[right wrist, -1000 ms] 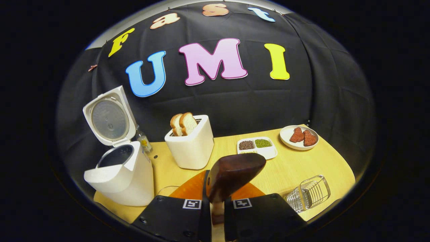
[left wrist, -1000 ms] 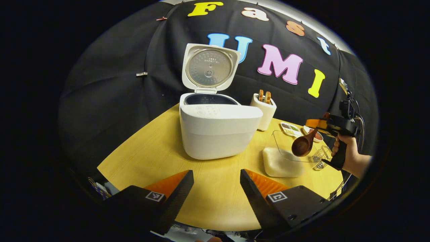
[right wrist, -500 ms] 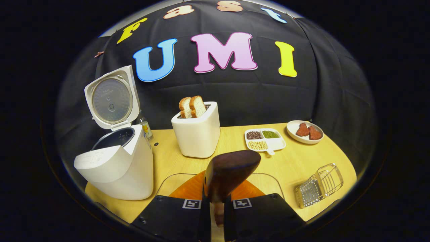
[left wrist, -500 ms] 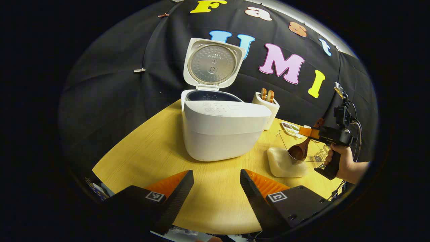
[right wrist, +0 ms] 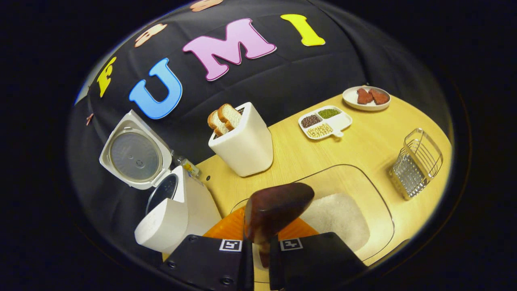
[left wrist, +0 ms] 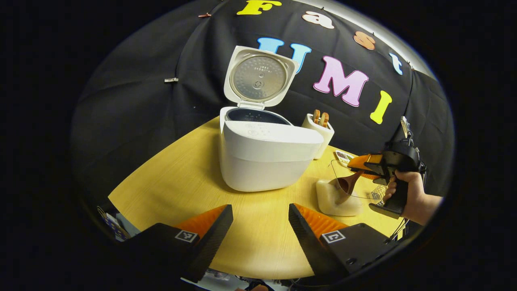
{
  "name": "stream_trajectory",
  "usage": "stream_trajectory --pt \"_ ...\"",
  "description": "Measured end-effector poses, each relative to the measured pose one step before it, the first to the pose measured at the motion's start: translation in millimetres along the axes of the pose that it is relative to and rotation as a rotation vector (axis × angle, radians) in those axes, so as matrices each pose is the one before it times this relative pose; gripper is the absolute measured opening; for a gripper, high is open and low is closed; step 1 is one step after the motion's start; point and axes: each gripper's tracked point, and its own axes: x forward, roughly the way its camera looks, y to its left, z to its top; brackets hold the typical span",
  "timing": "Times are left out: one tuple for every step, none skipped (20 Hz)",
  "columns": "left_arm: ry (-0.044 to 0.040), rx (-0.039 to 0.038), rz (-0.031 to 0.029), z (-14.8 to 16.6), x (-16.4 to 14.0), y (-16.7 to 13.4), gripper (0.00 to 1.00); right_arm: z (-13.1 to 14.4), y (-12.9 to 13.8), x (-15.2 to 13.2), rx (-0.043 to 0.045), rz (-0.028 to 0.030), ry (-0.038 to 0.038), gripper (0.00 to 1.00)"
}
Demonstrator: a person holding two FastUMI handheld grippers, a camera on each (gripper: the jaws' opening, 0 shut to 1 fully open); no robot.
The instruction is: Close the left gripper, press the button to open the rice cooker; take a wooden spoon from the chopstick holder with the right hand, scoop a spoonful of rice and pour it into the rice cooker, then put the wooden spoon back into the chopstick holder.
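1. Right gripper view: right hand-held gripper (right wrist: 260, 258), fingers closed on the handle of the wooden spoon (right wrist: 276, 208); bowl of the spoon juts forward, directly over the rice.
2. Wooden spoon: dark, stiff, light by the look of it; handle narrow, so likely to twist in the grip if the bowl digs in hard. Hold is low on the handle, near its end.
3. Rice (right wrist: 337, 220): white, loose heap in a clear tray (right wrist: 379, 202), just beyond the spoon. Likely to spill from a tilted bowl; judged best carried level.
4. Rice cooker (right wrist: 177, 214): white, lid up, dark pot exposed; beside the tray, on the side away from the wire basket (right wrist: 416, 163).
5. Toaster (right wrist: 242, 143) with bread slices, behind the rice cooker and tray, toward the wall.
6. Left gripper view: left hand-held gripper (left wrist: 260, 226), fingers wide apart, holding nothing; hovers over the yellow surface (left wrist: 177, 182) in front of the rice cooker.
7. Step judged: scooping about to begin.
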Motion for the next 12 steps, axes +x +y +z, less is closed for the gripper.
stream_trajectory --pt "-0.00007 -0.00071 0.00034 0.44 -1.18 1.23 0.96 0.41 -0.09 -2.26 0.02156 -0.00151 0.01185 0.19" --pt "-0.0012 -0.0021 -0.0009 1.09 -1.55 -0.63 0.95 1.71 -1.01 -3.47 0.01008 -0.00198 0.00217 0.19" --pt "-0.00214 -0.00191 -0.00137 1.76 -2.05 -0.54 0.95 2.59 -1.7 -1.7 0.0138 0.00412 0.006 0.19" --pt "-0.00396 0.00008 -0.00013 1.83 -0.41 -1.56 0.95 1.17 -2.48 -4.07 0.02681 0.00317 0.00779 0.19" --pt "-0.0043 0.00204 0.00206 1.87 -1.82 0.17 0.96 2.21 -3.59 -3.82 0.0387 -0.00145 0.00586 0.19" --pt "-0.00443 0.00189 0.00152 1.71 -2.12 1.24 0.95 2.89 -2.52 -3.26 0.04518 -0.00106 0.00422 0.19" --pt "-0.00563 0.00022 0.00239 2.34 -1.78 0.35 0.95 3.75 -4.84 -2.67 0.0441 -0.00231 -0.00162 0.19" --pt "-0.00439 -0.00109 0.00204 2.4 -1.97 0.92 0.95 3.16 -9.02 -1.11 0.04871 -0.01331 0.0056 0.19" --pt "-0.00424 -0.00173 0.00238 2.23 -1.9 0.53 0.95 2.6 -8.38 -1.08 0.04786 -0.01536 0.0039 0.19" --pt "-0.00309 -0.00236 0.00388 1.04 -1.28 1.43 0.95 4.42 -4.47 -2.64 0.03802 -0.01022 -0.00174 0.19" --pt "-0.0026 -0.00275 0.00314 0.74 -1.57 1.99 0.95 7.2 -3.18 -4.19 0.02626 -0.00473 -0.00985 0.19" --pt "-0.00429 -0.00186 0.00275 2.07 -2.37 1.57 0.95 6.78 -1.68 -5.05 0.01328 -0.00101 -0.0139 0.19"
